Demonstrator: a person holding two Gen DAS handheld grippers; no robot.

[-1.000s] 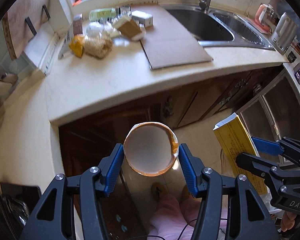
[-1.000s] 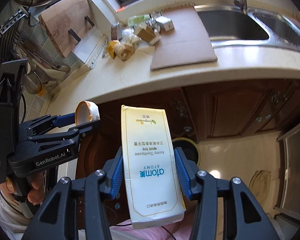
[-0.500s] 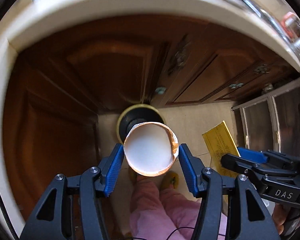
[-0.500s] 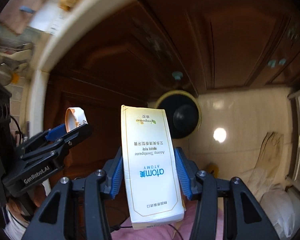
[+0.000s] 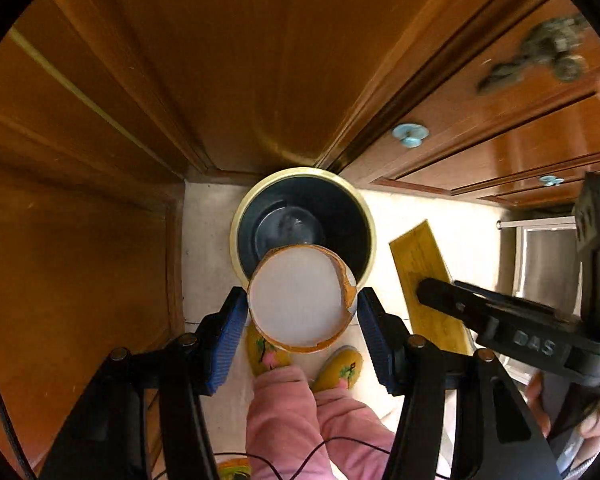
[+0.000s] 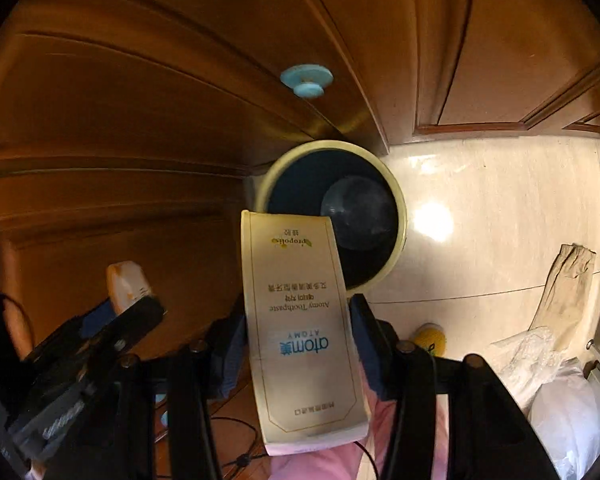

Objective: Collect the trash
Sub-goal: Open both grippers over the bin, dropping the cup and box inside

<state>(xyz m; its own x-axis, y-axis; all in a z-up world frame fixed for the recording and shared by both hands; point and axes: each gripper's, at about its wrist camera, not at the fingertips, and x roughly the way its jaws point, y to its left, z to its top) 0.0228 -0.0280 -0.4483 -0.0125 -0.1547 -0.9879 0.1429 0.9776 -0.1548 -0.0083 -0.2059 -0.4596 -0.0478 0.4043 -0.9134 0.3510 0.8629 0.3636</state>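
Orange-rimmed white paper cup (image 5: 300,296) clamped in left gripper (image 5: 302,304), cream cardboard toothpaste box (image 6: 300,320) clamped in right gripper (image 6: 297,310), both over a dark yellow-rimmed round bin (image 5: 304,170).

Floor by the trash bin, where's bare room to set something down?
Bare tile lies right of the trash bin, between it and the tan bag. A narrow strip runs left of the bin against the cabinet. In front of the bin it is crowded: slippers and pink trouser legs.

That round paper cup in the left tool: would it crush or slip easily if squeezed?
Probably crushable: the paper cup has thin walls and a torn, ragged rim. It looks empty, so likely very light. Its round sides meet the left gripper only along narrow lines, so it might twist or slip.
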